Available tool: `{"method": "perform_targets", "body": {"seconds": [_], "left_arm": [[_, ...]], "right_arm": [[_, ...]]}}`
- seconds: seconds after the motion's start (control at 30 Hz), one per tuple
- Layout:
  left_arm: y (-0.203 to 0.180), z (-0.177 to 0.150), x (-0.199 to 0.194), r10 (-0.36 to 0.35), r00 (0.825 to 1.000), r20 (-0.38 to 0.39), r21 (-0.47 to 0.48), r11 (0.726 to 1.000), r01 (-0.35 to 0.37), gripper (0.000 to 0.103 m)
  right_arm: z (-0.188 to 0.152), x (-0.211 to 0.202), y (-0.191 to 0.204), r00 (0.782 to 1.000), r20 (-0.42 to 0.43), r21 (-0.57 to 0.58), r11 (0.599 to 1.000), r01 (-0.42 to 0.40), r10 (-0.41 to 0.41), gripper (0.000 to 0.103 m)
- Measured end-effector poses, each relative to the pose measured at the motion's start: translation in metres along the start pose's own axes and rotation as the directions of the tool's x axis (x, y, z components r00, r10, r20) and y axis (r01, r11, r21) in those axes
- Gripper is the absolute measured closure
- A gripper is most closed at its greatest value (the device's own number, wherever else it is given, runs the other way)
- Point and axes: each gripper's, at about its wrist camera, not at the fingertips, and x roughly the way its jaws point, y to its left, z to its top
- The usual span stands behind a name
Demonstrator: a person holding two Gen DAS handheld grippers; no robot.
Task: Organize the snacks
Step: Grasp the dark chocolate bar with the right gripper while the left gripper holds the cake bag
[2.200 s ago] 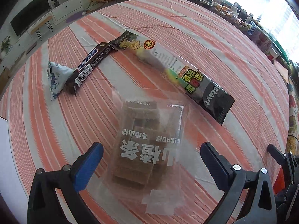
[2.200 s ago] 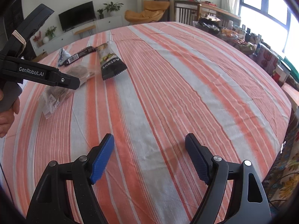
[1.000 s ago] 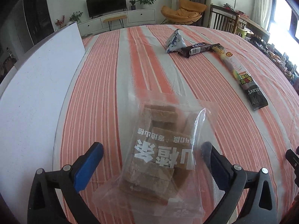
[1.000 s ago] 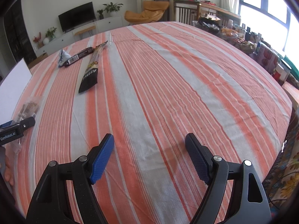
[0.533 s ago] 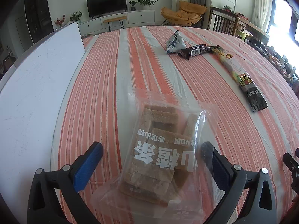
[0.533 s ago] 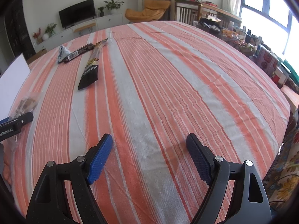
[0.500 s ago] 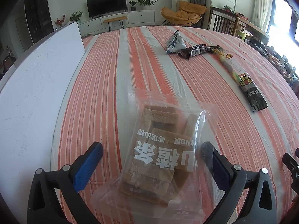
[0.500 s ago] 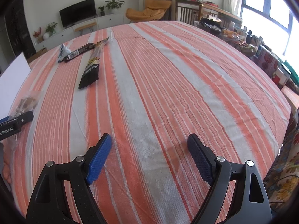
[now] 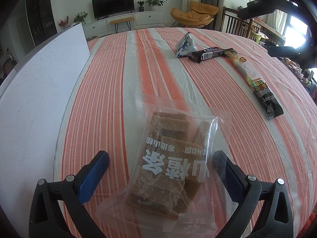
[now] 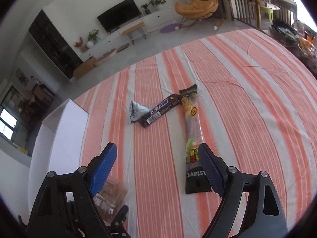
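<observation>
Right gripper (image 10: 158,170) now over long snack stick (image 10: 193,138), jaws wide, narrowing, empty; left jaws apart

Left gripper (image 9: 161,163) and right gripper (image 10: 157,161), black plastic arms, 2 blue textured pads each, silver screws

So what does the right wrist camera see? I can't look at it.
The right gripper, nothing between its closing fingers, hangs above a striped tablecloth. Ahead lie a long snack stick, a dark chocolate bar and a small triangular packet.
</observation>
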Motion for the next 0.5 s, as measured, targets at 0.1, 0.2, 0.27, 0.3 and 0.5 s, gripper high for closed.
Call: {"method": "perform_targets", "body": {"seconds": [0.1,0.2,0.27,0.3,0.5], "left_arm": [[0.0,0.0,0.0,0.0,1.0,0.0,0.0,1.0,0.0,0.0],[0.0,0.0,0.0,0.0,1.0,0.0,0.0,1.0,0.0,0.0],[0.0,0.0,0.0,0.0,1.0,0.0,0.0,1.0,0.0,0.0],[0.0,0.0,0.0,0.001,1.0,0.0,0.0,1.0,-0.001,0.0],[0.001,0.001,0.001,0.0,1.0,0.0,0.001,1.0,0.0,0.0]], "right_arm": [[0.017,0.044,-0.001,0.999,-0.042,0.092,0.996,0.02,-0.016,0.041],[0.025,0.081,-0.015,0.995,-0.095,0.221,0.975,0.025,-0.004,0.058],[0.028,0.095,-0.022,0.995,-0.097,0.282,0.959,0.019,0.009,0.058],[0.029,0.099,-0.024,0.996,-0.085,0.299,0.954,0.007,0.019,0.057],[0.045,0.119,-0.015,0.994,-0.083,0.244,0.965,0.093,-0.074,0.061]]}}
